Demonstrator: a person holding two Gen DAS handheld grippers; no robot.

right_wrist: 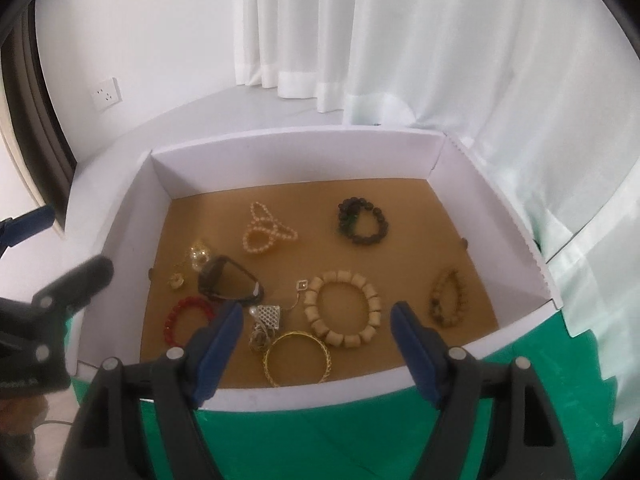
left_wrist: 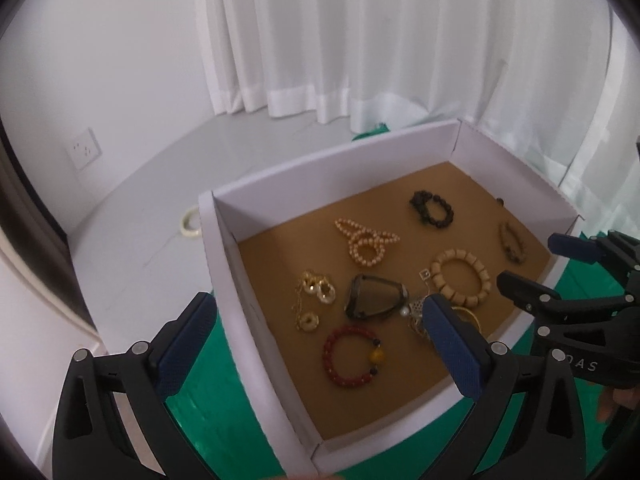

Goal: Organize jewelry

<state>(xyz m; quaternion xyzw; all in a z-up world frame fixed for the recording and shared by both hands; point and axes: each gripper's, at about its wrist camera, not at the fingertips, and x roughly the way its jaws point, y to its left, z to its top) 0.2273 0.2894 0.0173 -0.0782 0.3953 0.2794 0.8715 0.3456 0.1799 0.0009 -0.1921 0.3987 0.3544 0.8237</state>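
While both grippers hung over the near edge of the box [right_wrist: 496, 220], neither one had hold of anything. The right gripper [right_wrist: 316, 338] had its jaws spread wide and empty, sitting just above the box's near wall, and the left gripper [left_wrist: 316, 344] was gaping about the same, hovering over the box's near left corner with nothing between its pads.

All the jewelry sat loose on the brown floor inside the box. Closest to the near wall was a thin gold bangle [right_wrist: 297, 358], with a little tangle of silver pendant and pearl [right_wrist: 267, 318] touching it on the left. Further left, still near the front, lay a red bead bracelet [right_wrist: 185, 320] with one yellow bead. Just behind the bangle was a chunky tan wooden bracelet [right_wrist: 343, 308], and off by the box's right wall a thin brown beaded one [right_wrist: 449, 299]. Around the middle of the box lay a dark smoky-glass piece [right_wrist: 230, 285], with some gold earrings [right_wrist: 196, 258] just beside it toward the left wall. Toward the back wall were a looped pearl strand [right_wrist: 266, 232] and, to its right, a dark bead bracelet [right_wrist: 363, 222].

The box sat on a green cloth [right_wrist: 320, 432]; white curtains [right_wrist: 360, 40] hung behind it, and a pale ring [left_wrist: 191, 222] lay on the floor outside the box's left wall.
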